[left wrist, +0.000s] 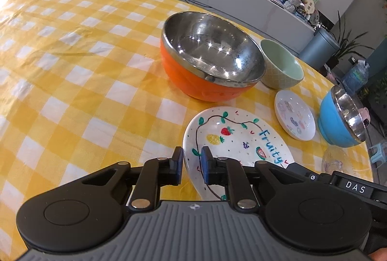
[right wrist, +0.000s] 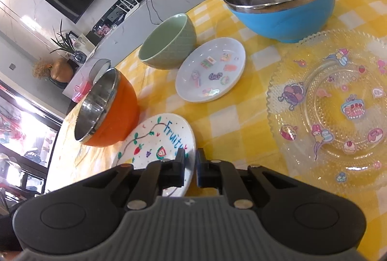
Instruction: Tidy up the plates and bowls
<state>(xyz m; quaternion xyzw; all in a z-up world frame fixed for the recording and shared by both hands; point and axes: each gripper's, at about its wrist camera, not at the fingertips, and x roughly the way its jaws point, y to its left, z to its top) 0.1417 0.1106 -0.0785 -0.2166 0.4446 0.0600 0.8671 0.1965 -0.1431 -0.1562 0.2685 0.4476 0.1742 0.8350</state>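
Nothing is stacked or sorted yet, as far as I can judge. The orange bowl with the steel lining [left wrist: 212, 60], the pale green ceramic bowl [left wrist: 281, 65], the small white saucer with cartoon stickers [left wrist: 294, 114] and the blue steel-lined bowl [left wrist: 341, 116] each sit on their own on the yellow-checked bench [left wrist: 72, 55], and the clear glass plate with cartoon stickers [right wrist: 338, 106] lies alone at the near right. I am starting with the white plate painted with fruit and the word "Fruity" [left wrist: 237, 137], which lies near me, just in front of the orange bowl.

My left gripper [left wrist: 191, 164] angles down at the plate's near left rim, its fingers [left wrist: 205, 164] narrowed onto the rim, one outside and one on the painted face. My right gripper [right wrist: 191, 168] tilts down at the plate's right edge, fingers pinched on the rim there. Whether the plate has left the cloth, I cannot tell.
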